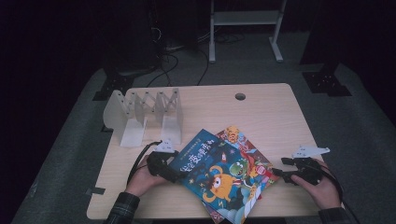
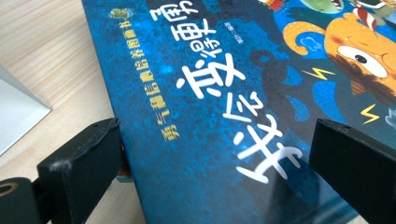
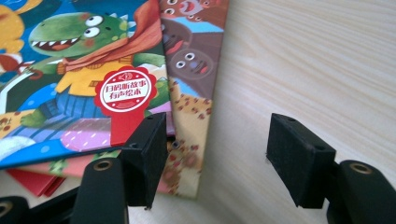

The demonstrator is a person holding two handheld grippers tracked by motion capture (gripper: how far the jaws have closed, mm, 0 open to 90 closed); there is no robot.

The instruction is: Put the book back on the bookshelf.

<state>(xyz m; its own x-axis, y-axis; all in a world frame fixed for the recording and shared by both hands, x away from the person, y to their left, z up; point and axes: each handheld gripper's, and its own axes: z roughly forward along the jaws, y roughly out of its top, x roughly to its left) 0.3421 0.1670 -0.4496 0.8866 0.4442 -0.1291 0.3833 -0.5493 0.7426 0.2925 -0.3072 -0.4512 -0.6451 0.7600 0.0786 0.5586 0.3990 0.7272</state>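
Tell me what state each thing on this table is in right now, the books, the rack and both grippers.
Blue book: closed, lying flat on top of the pile, askew.
Books beneath: closed, flat, edges fanned out from under the blue one.
White rack: upright, slots holding no books.
Left gripper: open, jaws straddling the blue book's corner.
Right gripper: open, at the pile's right edge, holding nothing.
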